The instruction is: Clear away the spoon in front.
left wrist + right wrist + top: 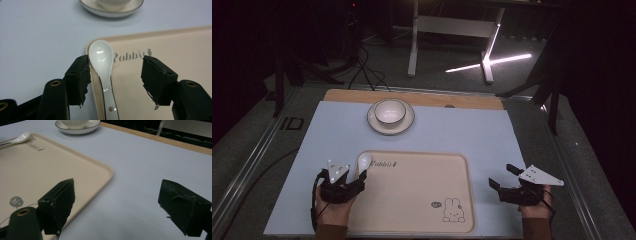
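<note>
A white ceramic spoon (363, 161) lies along the left rim of a beige tray (412, 200) printed with a rabbit. In the left gripper view the spoon (101, 56) lies bowl-forward between the jaws of my left gripper (115, 72), close to the left jaw and far from the right one. The pads do not press on it, and this gripper (353, 173) is open. My right gripper (502, 175) hangs open over the blue mat just right of the tray, with nothing between its jaws (116, 192). The spoon (18, 138) shows far off at the tray's (37, 170) corner.
A white bowl (390, 111) stands on a saucer (374, 122) at the far middle of the blue mat (472, 135). The saucer's rim (110, 12) lies just beyond the spoon. A wooden table edge (462, 100) runs behind the mat.
</note>
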Demonstrator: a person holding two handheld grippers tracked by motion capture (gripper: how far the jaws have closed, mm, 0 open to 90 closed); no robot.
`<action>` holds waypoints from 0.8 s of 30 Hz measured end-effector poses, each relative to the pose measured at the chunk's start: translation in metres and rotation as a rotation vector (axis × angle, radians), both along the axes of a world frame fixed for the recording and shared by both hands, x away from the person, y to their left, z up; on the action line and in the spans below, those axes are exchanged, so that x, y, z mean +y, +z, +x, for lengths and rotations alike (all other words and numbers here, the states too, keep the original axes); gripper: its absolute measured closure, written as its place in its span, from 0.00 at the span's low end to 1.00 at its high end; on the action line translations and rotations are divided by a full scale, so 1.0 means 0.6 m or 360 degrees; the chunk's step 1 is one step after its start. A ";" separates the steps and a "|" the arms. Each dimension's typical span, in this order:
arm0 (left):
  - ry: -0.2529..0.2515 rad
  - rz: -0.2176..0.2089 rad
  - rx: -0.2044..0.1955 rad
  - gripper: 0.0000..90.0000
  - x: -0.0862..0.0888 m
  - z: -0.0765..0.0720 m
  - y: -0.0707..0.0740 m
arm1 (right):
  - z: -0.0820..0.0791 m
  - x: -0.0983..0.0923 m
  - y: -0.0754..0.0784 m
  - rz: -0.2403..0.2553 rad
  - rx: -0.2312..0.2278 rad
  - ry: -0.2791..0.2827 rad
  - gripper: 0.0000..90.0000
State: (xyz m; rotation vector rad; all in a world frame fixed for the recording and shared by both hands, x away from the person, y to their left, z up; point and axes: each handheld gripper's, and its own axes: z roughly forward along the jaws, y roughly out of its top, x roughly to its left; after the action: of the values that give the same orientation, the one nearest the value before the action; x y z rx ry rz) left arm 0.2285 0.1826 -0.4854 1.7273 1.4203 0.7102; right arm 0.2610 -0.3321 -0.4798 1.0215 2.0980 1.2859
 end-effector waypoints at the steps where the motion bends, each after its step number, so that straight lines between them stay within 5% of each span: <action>1: -0.0004 0.0001 -0.0012 0.43 0.002 -0.001 0.004 | 0.000 0.000 0.000 0.0000 -0.0001 0.0000 0.15; 11: -0.0059 -0.0007 -0.0107 0.41 0.036 -0.002 0.028 | 0.000 -0.001 0.001 0.0005 0.0001 -0.0001 0.15; 19: -0.0218 0.0072 -0.0189 0.40 0.065 -0.003 0.037 | 0.001 -0.002 0.001 0.0004 -0.0002 -0.0002 0.15; 24: -0.0224 0.0085 -0.0243 0.40 0.094 -0.004 0.037 | 0.001 -0.003 0.001 0.0007 -0.0003 -0.0007 0.15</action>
State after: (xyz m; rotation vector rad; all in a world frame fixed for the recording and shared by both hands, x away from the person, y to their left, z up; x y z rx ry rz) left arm 0.2261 0.2387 -0.4633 1.7550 1.1741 0.7911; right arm 0.2615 -0.3337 -0.4789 1.0256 2.0917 1.2893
